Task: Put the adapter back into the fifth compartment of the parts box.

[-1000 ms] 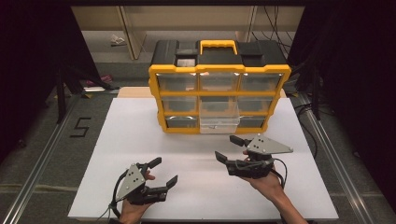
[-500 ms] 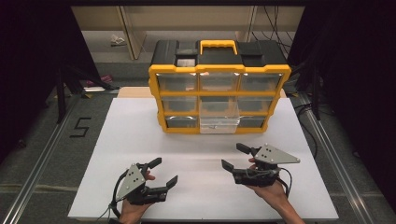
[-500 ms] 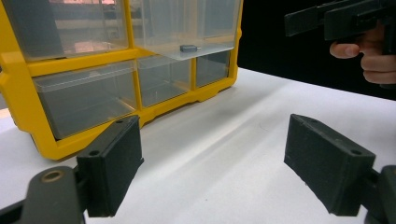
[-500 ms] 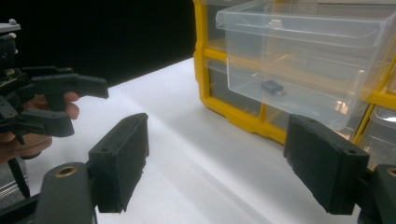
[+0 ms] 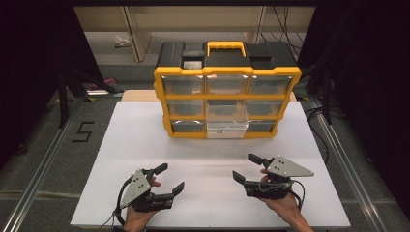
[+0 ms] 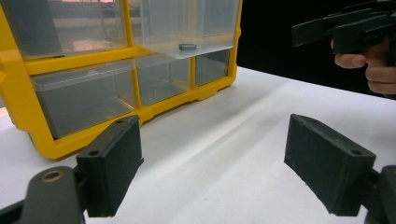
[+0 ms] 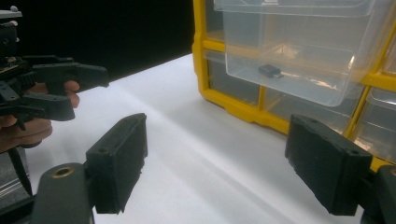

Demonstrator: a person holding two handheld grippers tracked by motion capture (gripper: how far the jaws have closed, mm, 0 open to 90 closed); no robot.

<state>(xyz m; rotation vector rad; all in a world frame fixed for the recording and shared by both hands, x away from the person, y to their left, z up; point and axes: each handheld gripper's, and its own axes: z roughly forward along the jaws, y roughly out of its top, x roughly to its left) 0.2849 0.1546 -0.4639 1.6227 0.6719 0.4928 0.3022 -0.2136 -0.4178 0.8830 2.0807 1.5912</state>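
A white tabletop (image 5: 145, 145) carries a yellow organizer (image 5: 227, 101) at 12 o'clock, its bottom-middle drawer (image 5: 226, 128) pulled out. The left tongs (image 5: 164, 179) at 7 o'clock and the right tongs (image 5: 246, 166) at 5 o'clock both gape, empty.

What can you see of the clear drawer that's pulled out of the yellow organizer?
The clear plastic drawer sits in the bottom row, middle column of the yellow-framed drawer organizer, pulled partway out toward the person while its neighbours sit flush. It looks thin-walled, transparent, open-topped and level. Inside lies one small dark object on its floor. Neither claw touches it; both are open and well short of it over the white tabletop.
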